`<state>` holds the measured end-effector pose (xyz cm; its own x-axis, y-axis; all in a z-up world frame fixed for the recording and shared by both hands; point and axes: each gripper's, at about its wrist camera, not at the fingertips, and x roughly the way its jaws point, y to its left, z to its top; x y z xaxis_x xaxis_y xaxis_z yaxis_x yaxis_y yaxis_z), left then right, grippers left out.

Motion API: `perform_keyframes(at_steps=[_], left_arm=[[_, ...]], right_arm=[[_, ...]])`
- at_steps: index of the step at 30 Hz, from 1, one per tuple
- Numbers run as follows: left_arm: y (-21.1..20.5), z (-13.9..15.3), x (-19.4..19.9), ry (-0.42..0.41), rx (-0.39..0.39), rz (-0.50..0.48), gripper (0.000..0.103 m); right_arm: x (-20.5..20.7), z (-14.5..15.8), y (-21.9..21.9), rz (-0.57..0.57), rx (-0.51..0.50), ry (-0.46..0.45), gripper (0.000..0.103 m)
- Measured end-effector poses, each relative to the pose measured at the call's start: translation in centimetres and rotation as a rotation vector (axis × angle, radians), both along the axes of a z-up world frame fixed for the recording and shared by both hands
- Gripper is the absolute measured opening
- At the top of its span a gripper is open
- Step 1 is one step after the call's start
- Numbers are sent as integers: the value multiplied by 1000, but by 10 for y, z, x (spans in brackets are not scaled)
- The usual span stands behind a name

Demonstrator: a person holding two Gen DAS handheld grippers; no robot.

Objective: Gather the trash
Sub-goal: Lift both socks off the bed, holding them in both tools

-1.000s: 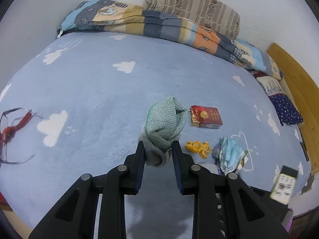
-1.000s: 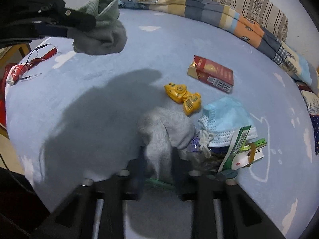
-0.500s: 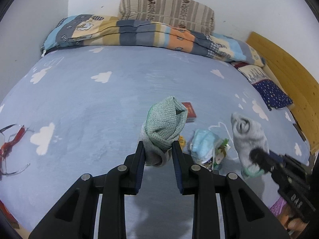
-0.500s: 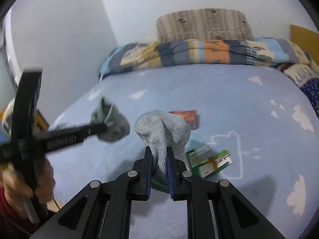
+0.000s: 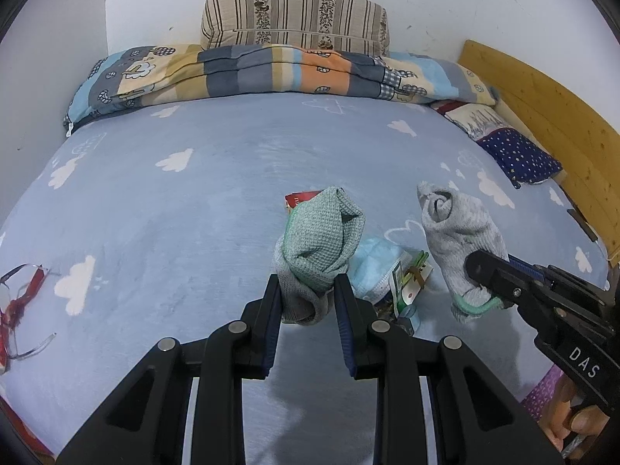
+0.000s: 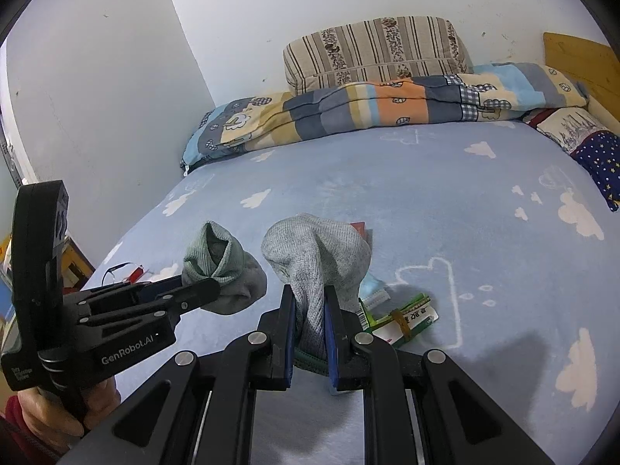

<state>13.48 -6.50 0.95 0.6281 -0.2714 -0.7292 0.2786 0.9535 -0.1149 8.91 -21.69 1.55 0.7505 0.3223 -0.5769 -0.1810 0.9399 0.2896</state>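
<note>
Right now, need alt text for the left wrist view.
The left gripper holds a green-and-grey sock in its jaws above a blue cloud-print bed. To its right, the right gripper holds a grey sock over a blue face mask and green packet; a striped cushion and folded quilt lie along the far wall.

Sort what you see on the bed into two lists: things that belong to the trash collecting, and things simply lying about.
Job in hand:
green sock in left gripper
grey sock in right gripper
face mask
green wrapper
red packet

Lying about:
glasses
striped pillow
folded quilt
starry cushion
</note>
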Motion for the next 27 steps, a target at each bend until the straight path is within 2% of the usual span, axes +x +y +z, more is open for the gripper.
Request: perform_keyframes(at_steps=[16, 27], left_arm=[[-6, 8, -13, -108, 80, 42, 26], [-11, 10, -16, -139, 113, 43, 26]], right_arm=[[-1, 1, -2, -8, 5, -3, 13], [-1, 1, -3, -11, 6, -6, 13]])
